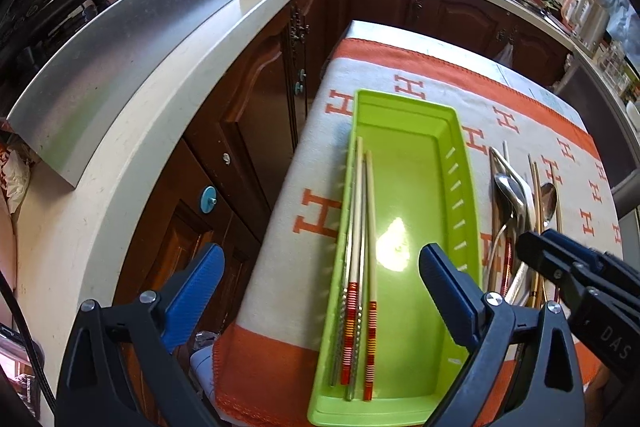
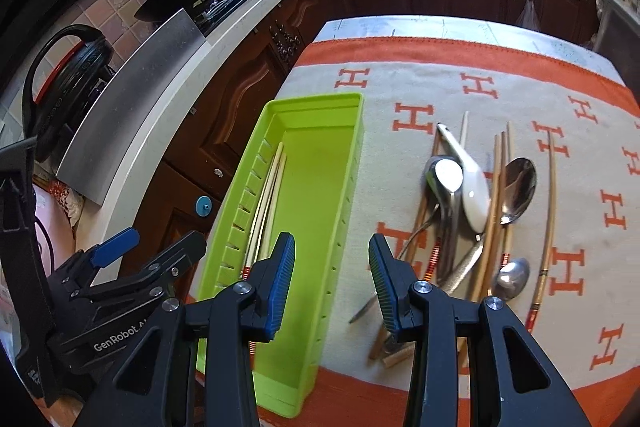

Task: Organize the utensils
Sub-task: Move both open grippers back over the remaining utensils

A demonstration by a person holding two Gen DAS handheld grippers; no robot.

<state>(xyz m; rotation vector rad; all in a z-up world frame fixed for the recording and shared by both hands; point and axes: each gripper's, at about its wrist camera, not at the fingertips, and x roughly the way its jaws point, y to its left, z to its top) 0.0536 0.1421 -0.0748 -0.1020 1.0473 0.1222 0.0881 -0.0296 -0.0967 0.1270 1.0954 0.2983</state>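
Note:
A lime-green utensil tray (image 1: 424, 131) (image 2: 348, 155) lies lengthwise on the orange-and-white cloth. Several chopsticks (image 1: 360, 227) (image 2: 268, 195) with red-striped ends lie along its left side. To the tray's right is a loose pile of utensils: metal spoons (image 2: 518, 187) (image 1: 510, 195), a white ceramic spoon (image 2: 472, 195) and wooden chopsticks (image 2: 496, 195). My left gripper (image 1: 320, 291) is open and empty, hovering over the tray's near end. My right gripper (image 2: 332, 279) is open and empty above the tray's right wall, with the pile just to its right.
The cloth (image 2: 580, 155) covers a small table beside a pale L-shaped kitchen counter (image 1: 168, 75) with dark wooden cabinets (image 1: 248, 115). A metal sheet (image 1: 132, 43) and a black pot (image 2: 68, 87) sit on the counter at left. The left gripper's body (image 2: 120, 291) shows at lower left.

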